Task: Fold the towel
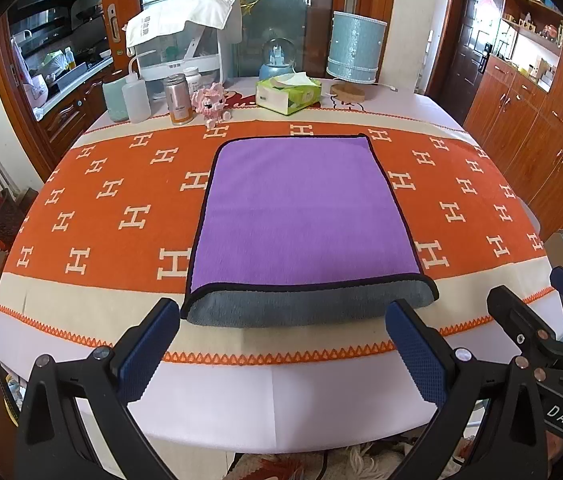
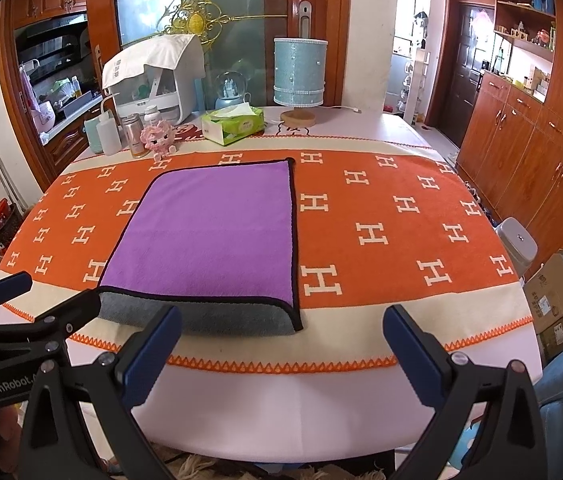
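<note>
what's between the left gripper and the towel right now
Nothing but bare tablecloth: in the left wrist view, a cream strip separates the open left gripper from the grey near edge of the towel. No object sits in that gap.

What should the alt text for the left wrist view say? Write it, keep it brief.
A purple towel, folded once with its grey underside showing at the near edge, lies flat on an orange H-patterned tablecloth. The open left gripper hovers just short of that edge, holding nothing; the right gripper shows at lower right. A tissue box and bottles stand behind.
</note>
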